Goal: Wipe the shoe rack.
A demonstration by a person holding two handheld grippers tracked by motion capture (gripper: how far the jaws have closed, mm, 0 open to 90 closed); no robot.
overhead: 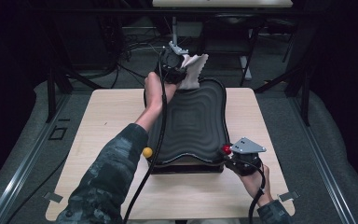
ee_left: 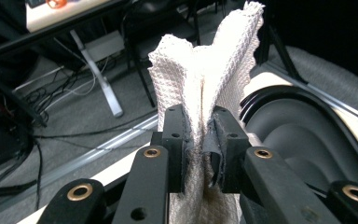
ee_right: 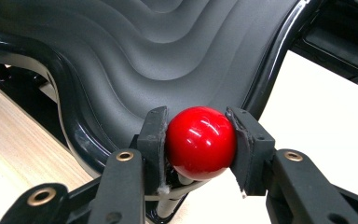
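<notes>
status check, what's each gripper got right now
Left gripper shut on white cloth at tray's far edge. Right gripper shut on red knob at black ridged tray near corner. Nothing in the way.

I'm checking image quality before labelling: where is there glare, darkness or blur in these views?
High view: surroundings dark, the table evenly lit, the black tray showing faint sheen. Left gripper view: the white cloth sharp, its upper edge bright, the background floor and cables soft. Right gripper view: small glare spots on the red ball, a glossy streak on the tray rim, the table at right washed out.
</notes>
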